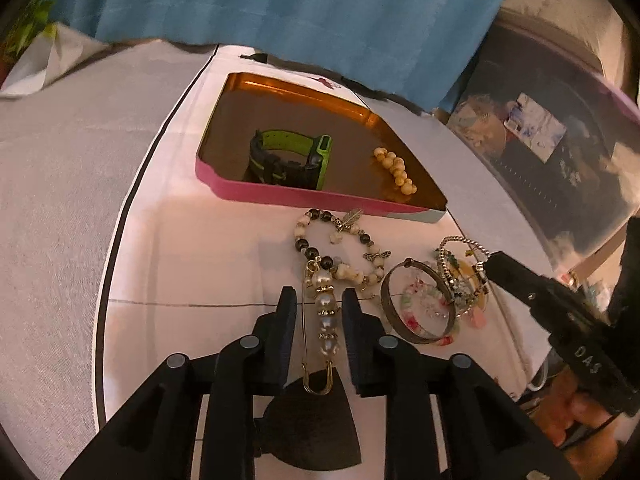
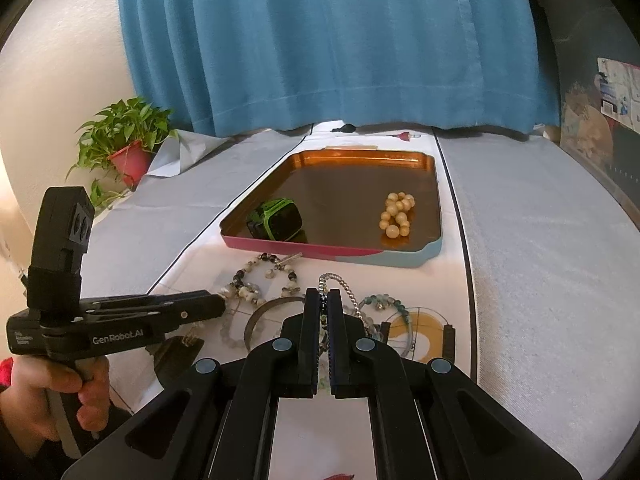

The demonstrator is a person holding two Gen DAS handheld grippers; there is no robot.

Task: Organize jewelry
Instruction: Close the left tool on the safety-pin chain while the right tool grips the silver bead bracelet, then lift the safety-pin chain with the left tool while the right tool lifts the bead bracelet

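Straddling the pearl pin on the white cloth, the left gripper has its 2 fingers spread, 1 on each side, not touching it. The right gripper is pinched onto the silver chain bracelet. The tray beyond holds the green watch and the cream bead bracelet. A metal bangle lies just beside the pin.

tray pink-blue rim, copper inside | watch green-black | beads cream | curtain blue
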